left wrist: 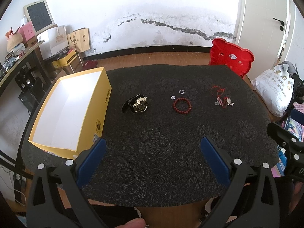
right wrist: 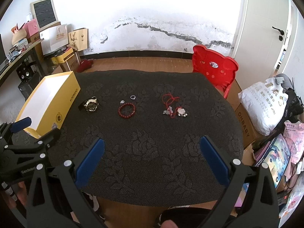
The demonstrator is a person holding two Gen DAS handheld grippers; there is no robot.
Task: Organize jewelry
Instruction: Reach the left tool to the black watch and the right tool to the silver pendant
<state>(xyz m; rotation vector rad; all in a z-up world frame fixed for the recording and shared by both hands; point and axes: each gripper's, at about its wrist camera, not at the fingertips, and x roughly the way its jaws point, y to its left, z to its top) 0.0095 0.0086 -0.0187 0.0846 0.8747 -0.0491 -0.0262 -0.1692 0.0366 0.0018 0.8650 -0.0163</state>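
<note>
Both tongs, the left tongs [left wrist: 153, 163] and right tongs [right wrist: 152, 161], hover spread wide and empty above the near edge of a desk [right wrist: 152, 171] draped in dark floral cloth. A yellow box [left wrist: 62, 114] printed "KADIGAO" stands open at the desk's left edge. Beside it lie a watch [left wrist: 137, 104], a red bead bracelet [left wrist: 181, 106], two small silver rings [left wrist: 181, 91], and, toward the right edge, tangled red cords with silver charms [left wrist: 222, 98], details indistinct. A carton beyond reads "OHBABY" [right wrist: 244, 124].
</note>
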